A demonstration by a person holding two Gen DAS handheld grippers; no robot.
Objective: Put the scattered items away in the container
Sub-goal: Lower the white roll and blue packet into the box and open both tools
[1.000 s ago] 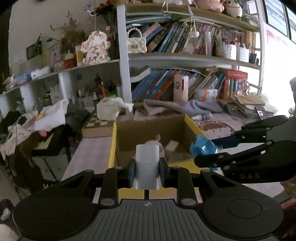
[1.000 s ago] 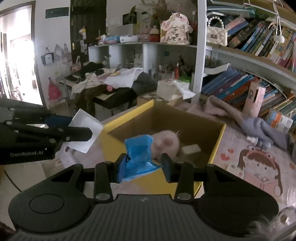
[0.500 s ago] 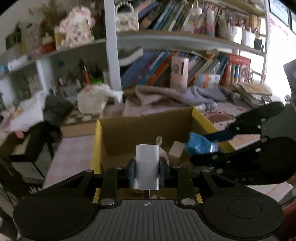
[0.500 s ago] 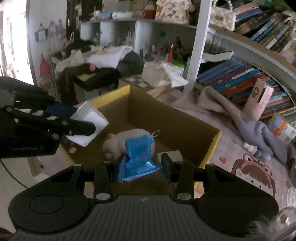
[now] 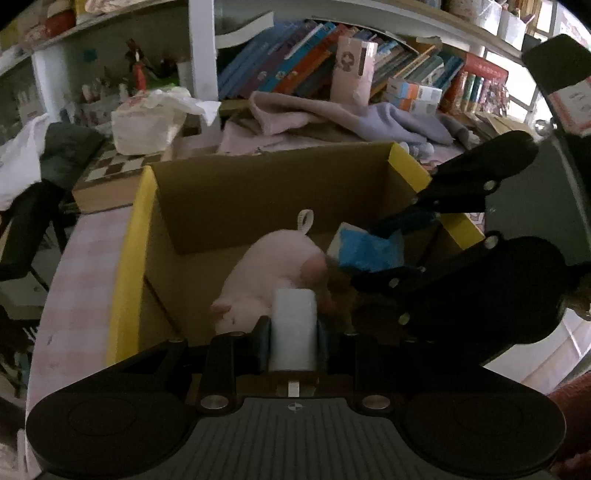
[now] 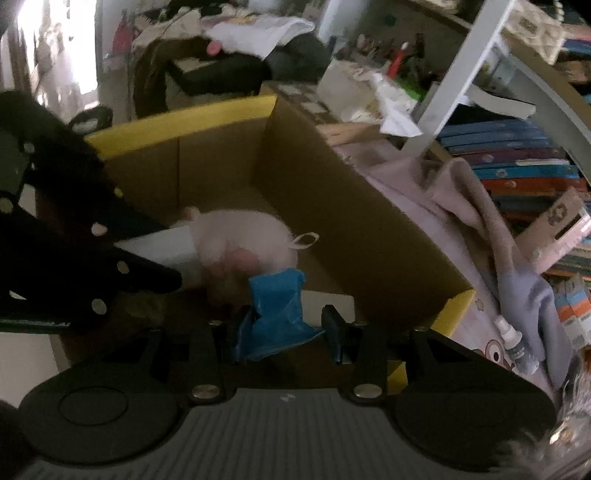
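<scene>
Both hands are over the cardboard box (image 5: 280,199) now — the left gripper (image 5: 293,332) clenched on a white packet (image 5: 294,325) standing upright in its jaws, the right gripper (image 6: 286,326) grasping a crumpled blue wrapper (image 6: 275,310). Each load hangs straight above the open box, the pink plush toy (image 5: 271,280) lying directly beneath — letting go looks like all that's left.

Room dim, box interior (image 5: 207,206) in deep shadow. Daylight blows out at window (image 5: 576,22), far right of left view, and doorway (image 6: 55,44), upper left of right view. Right view motion-smeared; pink plush (image 6: 240,236) soft. Fisheye bends shelves (image 6: 480,62), corners black.
</scene>
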